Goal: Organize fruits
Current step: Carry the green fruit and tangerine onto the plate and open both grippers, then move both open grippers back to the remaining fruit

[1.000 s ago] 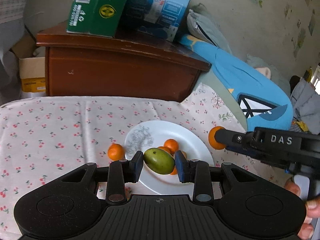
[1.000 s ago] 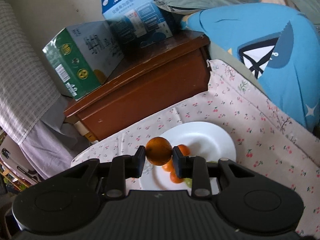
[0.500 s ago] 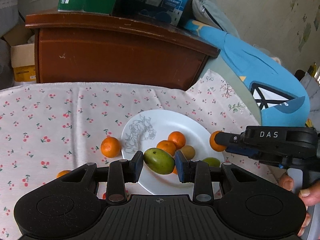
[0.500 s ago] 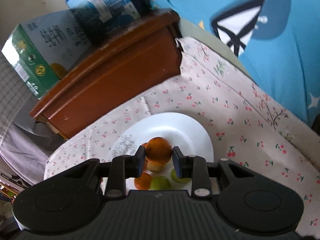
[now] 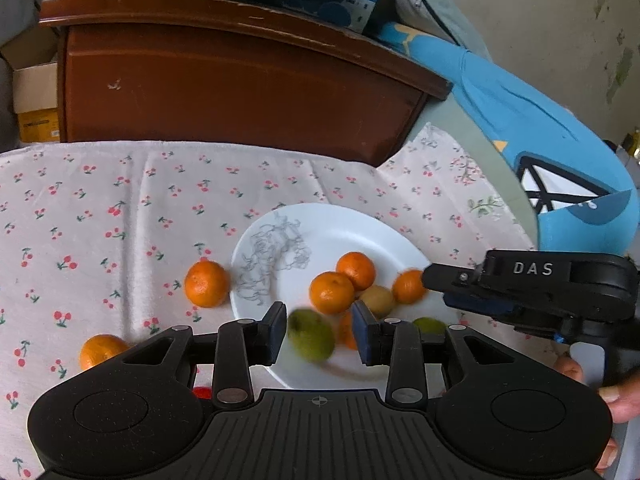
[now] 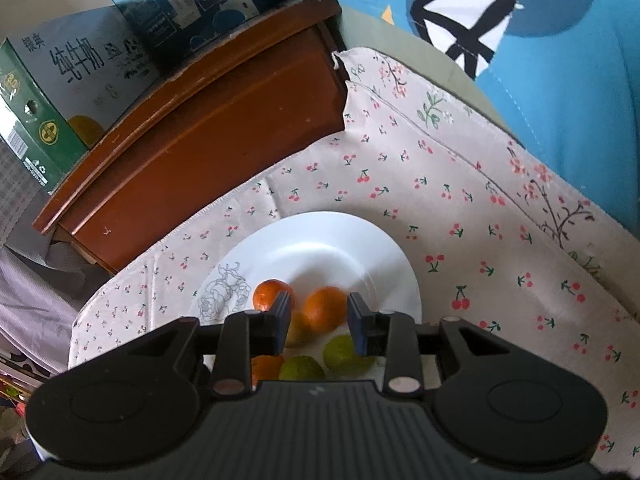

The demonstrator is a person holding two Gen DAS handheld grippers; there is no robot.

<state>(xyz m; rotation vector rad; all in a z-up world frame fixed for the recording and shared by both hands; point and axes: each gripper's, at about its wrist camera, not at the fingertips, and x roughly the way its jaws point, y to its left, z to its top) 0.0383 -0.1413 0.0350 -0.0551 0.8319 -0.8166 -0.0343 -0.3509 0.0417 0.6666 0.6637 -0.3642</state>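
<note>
Left wrist view: left gripper (image 5: 320,330) jaws, just opened, release the green fruit (image 5: 311,335) at the plate's (image 5: 360,226) 6 o'clock; smooth, rolls easily, take it across its middle.

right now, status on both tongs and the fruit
left tongs just opening, green fruit loose between them over the plate. right tongs just opening, orange loose between them. two oranges off plate on cloth; nothing blocking.
</note>
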